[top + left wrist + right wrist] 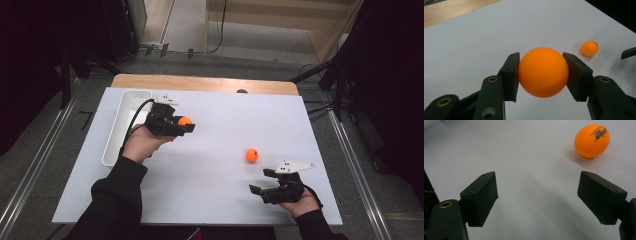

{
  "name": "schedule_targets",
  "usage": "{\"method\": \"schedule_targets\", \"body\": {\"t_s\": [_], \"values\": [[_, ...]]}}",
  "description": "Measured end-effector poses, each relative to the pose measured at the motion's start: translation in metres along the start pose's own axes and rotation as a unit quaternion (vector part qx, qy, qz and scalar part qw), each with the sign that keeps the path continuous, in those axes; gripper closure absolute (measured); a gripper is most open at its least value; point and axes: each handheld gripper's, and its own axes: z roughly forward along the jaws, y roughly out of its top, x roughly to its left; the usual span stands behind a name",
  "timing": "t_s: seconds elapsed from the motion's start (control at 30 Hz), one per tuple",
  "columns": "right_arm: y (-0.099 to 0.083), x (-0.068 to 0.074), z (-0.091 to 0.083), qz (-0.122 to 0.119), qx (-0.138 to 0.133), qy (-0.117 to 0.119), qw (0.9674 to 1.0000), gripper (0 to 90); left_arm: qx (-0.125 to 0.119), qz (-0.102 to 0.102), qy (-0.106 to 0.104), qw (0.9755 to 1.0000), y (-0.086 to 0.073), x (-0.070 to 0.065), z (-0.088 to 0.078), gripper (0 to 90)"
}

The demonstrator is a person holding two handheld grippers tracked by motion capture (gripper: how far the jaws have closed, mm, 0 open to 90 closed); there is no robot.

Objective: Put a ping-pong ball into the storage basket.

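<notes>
White sheeting (210, 150) covered the table. I had the left gripper (186, 125) clamped on one orange ball (543, 72), beside the tray (116, 131). My right gripper (261, 181) gaped empty near the second ball (252, 155); a careless nudge might roll it off.

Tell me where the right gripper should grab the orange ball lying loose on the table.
Grip the loose orange ball across its widest middle, fingers on opposite sides. It is round, so any side works; coming from the open right gripper straight ahead looks simplest, since the ball rests free on the white table.
</notes>
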Motion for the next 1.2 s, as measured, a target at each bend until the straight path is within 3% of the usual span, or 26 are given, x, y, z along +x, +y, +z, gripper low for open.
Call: {"method": "schedule_targets", "body": {"t_s": [0.6, 0.93, 1.2], "values": [[0.0, 0.0, -0.002, 0.006, 0.0, -0.003, 1.0, 14.9, 0.005, -0.008, 0.007, 0.9999, -0.004, 0.011, -0.01, 50.3], [0.0, 0.0, -0.001, 0.004, 0.0, -0.004, 1.0, 14.9, 0.01, -0.011, 0.02, 0.9997, -0.006, 0.017, -0.015, 50.3], [0.0, 0.0, -0.002, 0.005, 0.001, -0.004, 1.0, 14.9, 0.006, -0.022, 0.022, 0.9995, -0.008, 0.024, -0.02, 50.3]]}}
